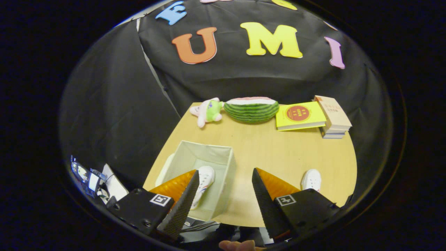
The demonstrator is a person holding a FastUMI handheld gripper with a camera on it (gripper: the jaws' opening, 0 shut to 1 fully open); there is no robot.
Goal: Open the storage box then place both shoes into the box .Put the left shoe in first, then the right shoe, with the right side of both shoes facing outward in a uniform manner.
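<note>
The gripper point(223, 195) hangs above the near edge of the wooden table point(278, 153), its fingers spread wide with nothing between them but bare tabletop and the near right wall of the storage box point(223, 164). The box is the landmark here: a pale fabric bin, open at the top, standing toward the near left part of the table. One white shoe point(204, 181) lies inside it, toe pointing away, partly hidden behind the left finger; which side of it faces outward is hard to make out from this angle. The second white shoe point(311, 180) sits on the table well to the right of the box, just beyond the right finger, apart from the gripper. Far beyond the box, along the table's back edge, lie a small plush toy point(208, 111), a watermelon-shaped cushion point(251, 109), a yellow book point(300, 115) and, further right again, a stack of books point(333, 118) that the yellow book leans on.
</note>
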